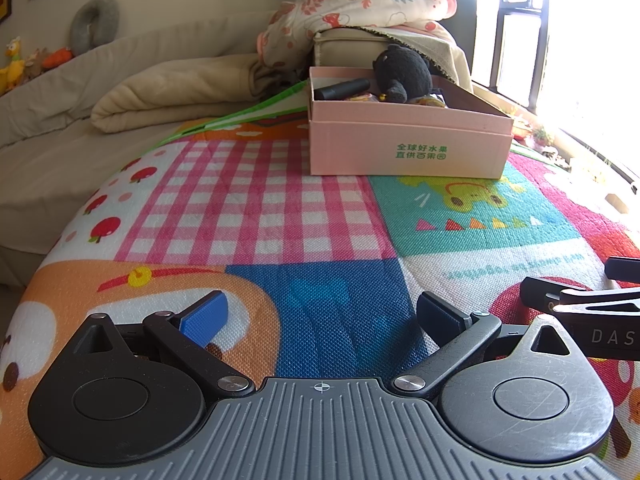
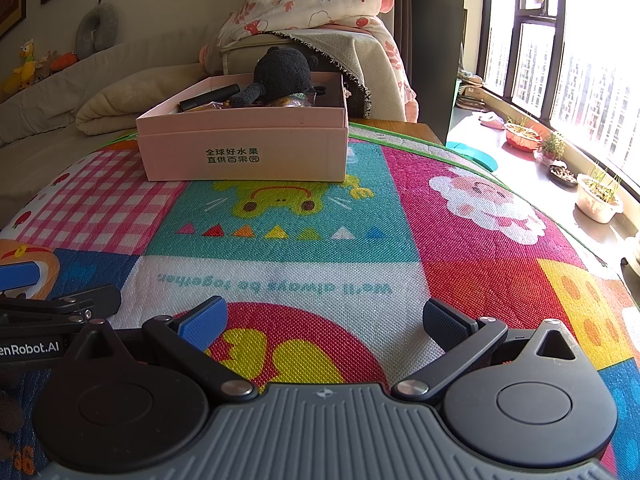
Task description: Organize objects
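Box (image 2: 244, 148) holds plush toy (image 2: 282, 70), black tube (image 2: 210, 97).

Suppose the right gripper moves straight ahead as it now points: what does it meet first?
Probably the pink box: the open right gripper aims slightly right of its centre, with only bare play mat between. Depth is uncertain.

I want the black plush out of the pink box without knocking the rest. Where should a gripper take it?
Probably the plush's rounded upper body, which sticks up above the box rim. Come from above, jaws straddling it. The black tube and wrapped items lie low beside it, so a top approach should clear them. Both grippers are open.
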